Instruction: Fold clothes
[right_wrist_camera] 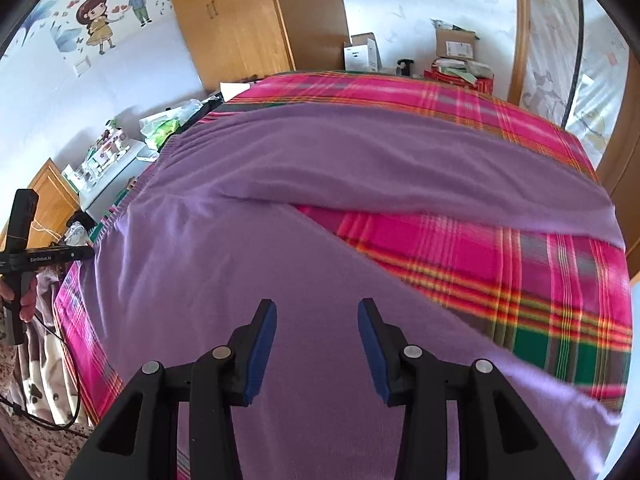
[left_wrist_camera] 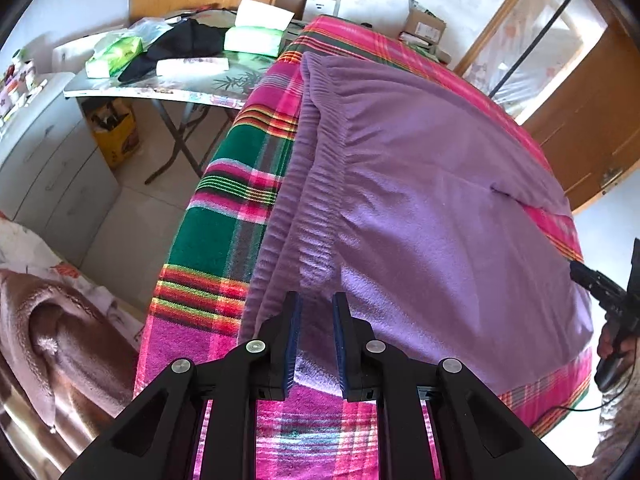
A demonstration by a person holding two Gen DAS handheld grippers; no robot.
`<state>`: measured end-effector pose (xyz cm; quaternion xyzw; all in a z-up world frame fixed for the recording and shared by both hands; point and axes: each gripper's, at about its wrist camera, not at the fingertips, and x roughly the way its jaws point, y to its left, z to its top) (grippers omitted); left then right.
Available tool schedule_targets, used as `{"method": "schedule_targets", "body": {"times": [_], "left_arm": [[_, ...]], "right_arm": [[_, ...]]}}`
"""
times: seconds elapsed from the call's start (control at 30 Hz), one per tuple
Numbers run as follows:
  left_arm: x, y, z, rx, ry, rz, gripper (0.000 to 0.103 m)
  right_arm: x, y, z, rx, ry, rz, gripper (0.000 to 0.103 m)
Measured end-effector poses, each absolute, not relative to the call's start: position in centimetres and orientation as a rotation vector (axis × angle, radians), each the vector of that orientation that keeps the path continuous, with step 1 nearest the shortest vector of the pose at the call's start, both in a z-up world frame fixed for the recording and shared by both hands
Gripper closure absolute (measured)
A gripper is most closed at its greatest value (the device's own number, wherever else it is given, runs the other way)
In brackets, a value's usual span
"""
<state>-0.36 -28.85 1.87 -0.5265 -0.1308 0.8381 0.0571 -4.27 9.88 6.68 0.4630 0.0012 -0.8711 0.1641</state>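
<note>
Purple trousers (left_wrist_camera: 440,200) lie spread on a pink and green plaid blanket (left_wrist_camera: 224,232). Their ribbed waistband (left_wrist_camera: 316,208) runs away from my left gripper (left_wrist_camera: 317,304), which is open and low over the waistband's near corner, with purple cloth showing between the fingers. In the right wrist view the trousers (right_wrist_camera: 280,184) split into two legs with plaid blanket (right_wrist_camera: 480,248) between them. My right gripper (right_wrist_camera: 317,310) hangs open over the near leg, holding nothing. Each gripper shows at the edge of the other's view, held by a hand (right_wrist_camera: 24,296).
A folding table (left_wrist_camera: 160,88) with tissue packs and a black cloth stands beyond the blanket's left edge, a yellow box (left_wrist_camera: 116,136) under it. White drawers (left_wrist_camera: 52,160) stand left. A brown blanket (left_wrist_camera: 60,340) lies near left. Cardboard boxes (right_wrist_camera: 456,44) sit at the far side.
</note>
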Motion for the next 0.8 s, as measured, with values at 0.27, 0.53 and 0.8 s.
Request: {"method": "schedule_targets", "body": {"times": [0.27, 0.53, 0.8], "left_arm": [[-2.7, -29.4, 4.6, -1.587, -0.23, 2.675, 0.086], [-9.5, -29.2, 8.8, -1.445, -0.155, 2.739, 0.086], [-17.2, -27.3, 7.7, -1.467, -0.152, 2.669, 0.086]], "right_arm": [[-7.8, 7.8, 9.5, 1.228, 0.095, -2.48, 0.06], [-13.4, 5.9, 9.3, 1.209, 0.14, -2.484, 0.06], [-19.3, 5.0, 7.6, 1.225, 0.146, -2.488, 0.06]]}}
